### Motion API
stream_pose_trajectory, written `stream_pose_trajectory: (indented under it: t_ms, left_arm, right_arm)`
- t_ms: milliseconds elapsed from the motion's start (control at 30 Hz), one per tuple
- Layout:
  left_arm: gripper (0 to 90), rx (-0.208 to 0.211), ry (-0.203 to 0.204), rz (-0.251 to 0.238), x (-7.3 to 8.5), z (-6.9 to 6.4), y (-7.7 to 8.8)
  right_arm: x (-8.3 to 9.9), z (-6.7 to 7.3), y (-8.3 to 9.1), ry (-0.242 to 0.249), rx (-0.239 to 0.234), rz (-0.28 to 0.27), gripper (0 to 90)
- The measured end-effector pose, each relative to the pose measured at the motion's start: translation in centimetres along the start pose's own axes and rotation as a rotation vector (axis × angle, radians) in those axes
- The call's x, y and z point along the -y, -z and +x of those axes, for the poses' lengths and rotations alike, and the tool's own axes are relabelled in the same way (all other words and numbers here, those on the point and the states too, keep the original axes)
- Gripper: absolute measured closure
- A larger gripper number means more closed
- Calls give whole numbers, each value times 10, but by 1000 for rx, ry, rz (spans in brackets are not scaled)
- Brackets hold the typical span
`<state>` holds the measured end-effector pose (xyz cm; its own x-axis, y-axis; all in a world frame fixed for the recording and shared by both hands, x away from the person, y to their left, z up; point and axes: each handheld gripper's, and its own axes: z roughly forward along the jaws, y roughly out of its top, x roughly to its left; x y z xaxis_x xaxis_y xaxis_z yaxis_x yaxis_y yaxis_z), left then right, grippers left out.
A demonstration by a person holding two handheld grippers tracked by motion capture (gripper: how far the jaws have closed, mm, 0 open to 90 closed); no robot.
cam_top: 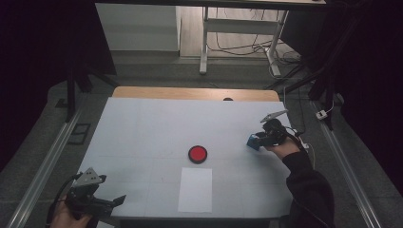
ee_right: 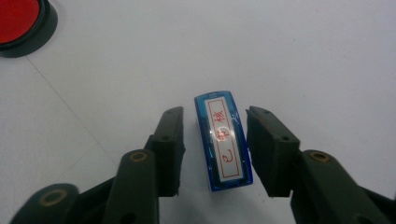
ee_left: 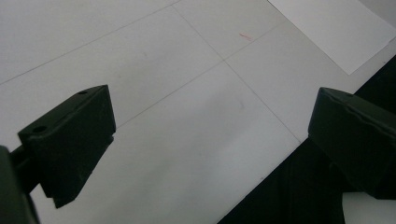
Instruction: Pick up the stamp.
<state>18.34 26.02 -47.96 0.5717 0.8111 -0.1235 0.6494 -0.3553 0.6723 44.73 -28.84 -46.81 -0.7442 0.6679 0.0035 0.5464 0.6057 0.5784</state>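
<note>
1. Right gripper view: right claw (ee_right: 215, 149) straddles a blue stamp (ee_right: 223, 141) lying on the white counter (ee_right: 289, 56); jaws narrowly apart, small gaps either side, pads not pressing
2. High view: stamp (cam_top: 253, 141) near counter's right edge, well apart from red button (cam_top: 197, 154) and paper sheet (cam_top: 195, 189)
3. Left claw (cam_top: 114, 204): wide open, empty, at near-left corner

The high view is looking forward and down on the whole table (cam_top: 142, 123) from above the person's side. The left gripper view is sitting very near the table's front edge, looking across it toward the white paper (ee_left: 334, 28), which the high view is also showing. The right gripper view is looking closely down past its jaws; it is sharing the red button (ee_right: 18, 21) with the high view.
</note>
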Motion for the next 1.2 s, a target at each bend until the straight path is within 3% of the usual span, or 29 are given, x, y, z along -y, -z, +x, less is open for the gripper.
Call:
stream_pose_trajectory:
  t_ms: [367, 733, 1200]
  left_arm:
    - [15, 0, -1, 1, 0, 0, 0]
    - [16, 5, -6, 3, 0, 0, 0]
    - [17, 5, -8, 6, 0, -1, -1]
  right_arm:
    - [0, 0, -1, 4, 2, 3, 696]
    - [1, 1, 5, 6, -3, -27, 703]
    - [-2, 20, 22, -10, -11, -90, 704]
